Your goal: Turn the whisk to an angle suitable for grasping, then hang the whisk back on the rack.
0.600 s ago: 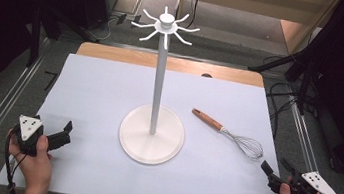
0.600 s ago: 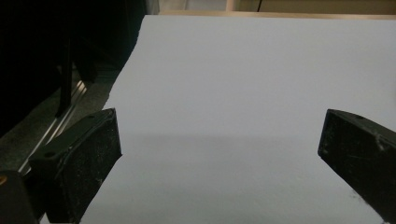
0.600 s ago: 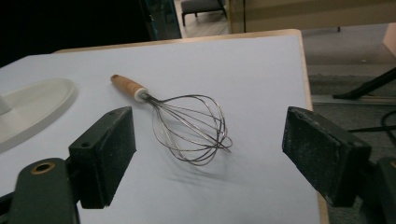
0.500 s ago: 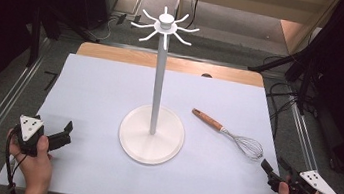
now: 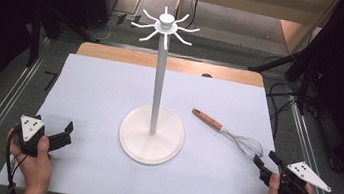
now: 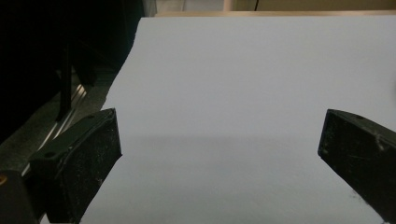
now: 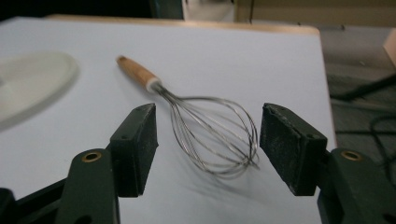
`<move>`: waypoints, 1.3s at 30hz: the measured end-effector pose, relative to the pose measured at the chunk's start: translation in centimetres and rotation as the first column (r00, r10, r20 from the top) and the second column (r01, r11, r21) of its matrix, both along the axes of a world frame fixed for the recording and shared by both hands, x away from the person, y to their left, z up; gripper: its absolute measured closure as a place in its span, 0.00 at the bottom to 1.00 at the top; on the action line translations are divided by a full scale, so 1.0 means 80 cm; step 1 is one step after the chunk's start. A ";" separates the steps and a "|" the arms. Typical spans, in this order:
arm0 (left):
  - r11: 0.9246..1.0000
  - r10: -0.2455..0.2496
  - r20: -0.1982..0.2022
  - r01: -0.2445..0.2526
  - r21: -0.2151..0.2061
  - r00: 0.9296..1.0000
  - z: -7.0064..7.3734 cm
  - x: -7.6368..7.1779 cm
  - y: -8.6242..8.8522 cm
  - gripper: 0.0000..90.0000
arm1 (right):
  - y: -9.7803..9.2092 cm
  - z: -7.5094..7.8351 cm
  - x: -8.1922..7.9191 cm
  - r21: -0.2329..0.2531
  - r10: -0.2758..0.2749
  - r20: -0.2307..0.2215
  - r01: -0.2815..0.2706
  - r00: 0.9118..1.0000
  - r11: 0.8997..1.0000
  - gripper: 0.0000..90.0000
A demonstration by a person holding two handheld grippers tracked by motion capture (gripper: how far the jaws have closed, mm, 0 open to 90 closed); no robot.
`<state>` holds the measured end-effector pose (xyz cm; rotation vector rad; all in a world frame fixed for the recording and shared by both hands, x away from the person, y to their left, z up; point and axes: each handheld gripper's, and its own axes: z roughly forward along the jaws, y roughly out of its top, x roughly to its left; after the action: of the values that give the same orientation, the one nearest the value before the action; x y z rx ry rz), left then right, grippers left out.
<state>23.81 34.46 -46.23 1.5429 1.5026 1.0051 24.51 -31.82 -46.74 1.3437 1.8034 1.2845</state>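
**Whisk pickup: lining up**

Nothing much moved vs the earlier frame: both grippers sit where they were, whisk too. My right gripper (image 5: 266, 164) rests at the near right w/ jaws apart, aimed at the wire-loop whisk with wooden handle (image 7: 187, 116), which lies flat on the pale sheet (image 5: 100, 92) just ahead. Left gripper (image 5: 65, 131) idles near left, jaws apart, holding nothing. Tall white hook stand (image 5: 153, 125) waits mid-table, probably where the whisk hangs.

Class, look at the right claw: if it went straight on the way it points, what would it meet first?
Most likely the wire loops of the wooden-handled metal whisk, lying on the white table cover straight ahead of the open right claw. Exact depth is unclear.
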 end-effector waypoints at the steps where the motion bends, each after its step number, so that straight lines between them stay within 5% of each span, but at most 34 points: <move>1: 1.000 0.000 -0.002 0.000 0.001 1.000 0.000 0.000 0.000 0.00 | 0.005 0.000 -0.001 -0.033 0.008 -0.005 -0.008 1.000 0.999 0.43; 6: 1.000 0.006 -0.009 -0.006 0.000 1.000 0.000 0.001 0.000 0.00 | 0.019 0.007 -0.003 -0.094 -0.034 0.000 0.033 0.999 0.995 0.27; 10: 1.000 -0.002 -0.001 0.002 0.031 1.000 0.000 0.000 -0.003 0.00 | 0.032 0.015 0.000 -0.178 -0.021 -0.004 0.020 1.000 0.984 0.34; 16: 0.999 -0.005 0.002 0.005 0.053 1.000 -0.001 -0.001 -0.006 0.00 | 0.052 0.018 0.009 -0.234 0.055 -0.015 -0.057 0.998 0.971 0.37; 22: 0.997 -0.002 -0.001 0.002 0.077 1.000 -0.001 0.000 -0.011 0.00 | 0.073 0.026 0.017 -0.325 0.119 -0.038 -0.124 0.992 0.937 0.40; 27: 0.996 -0.002 -0.013 0.004 0.086 1.000 -0.001 0.001 -0.011 0.00 | 0.083 0.029 0.028 -0.366 0.152 -0.068 -0.167 0.986 0.916 0.41; 39: 0.996 -0.008 -0.018 0.010 0.085 1.000 -0.001 0.002 -0.010 0.00 | 0.096 0.038 0.059 -0.387 0.218 -0.143 -0.257 0.966 0.886 0.47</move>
<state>23.96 33.62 -46.33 1.6203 1.4806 1.0649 29.27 -24.12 -43.67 0.9909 2.2076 0.8989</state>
